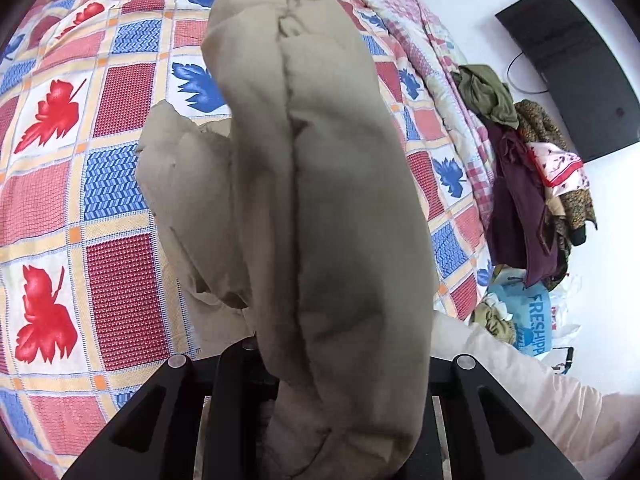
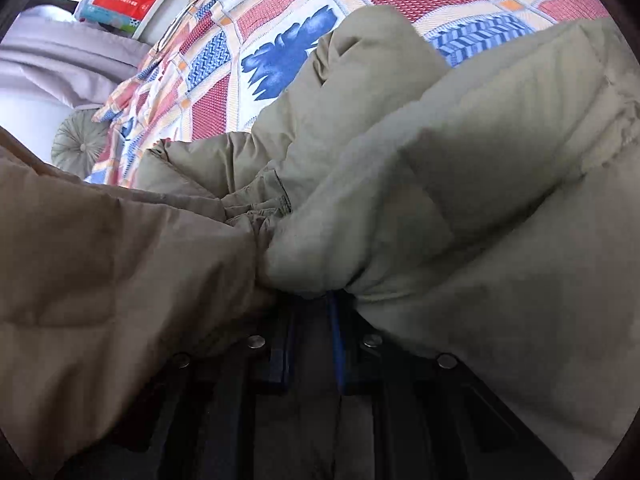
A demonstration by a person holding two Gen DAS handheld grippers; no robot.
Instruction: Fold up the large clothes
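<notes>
A puffy khaki coat (image 1: 320,200) fills both wrist views, above a bed (image 1: 80,184) covered in a checked sheet with red and blue leaf prints.

In the left wrist view, a thick quilted fold of the coat rises from between the fingers of the left gripper (image 1: 340,392) and stretches away up the middle of the frame, lifted off the bed. The fabric hides the fingertips; the fingers sit either side of the fold and appear to pinch it. A lower part of the coat rests on the sheet to the left.

In the right wrist view, the right gripper (image 2: 310,300) has its fingers drawn close together, clamping a bunched pinch of the coat (image 2: 480,200). Padded folds billow out to both sides and over the fingers.

Beyond the bed's right edge, a heap of clothes (image 1: 532,168) is piled on the floor. Just below it, a blue bag (image 1: 532,320) holds crumpled greenish cloth.
</notes>
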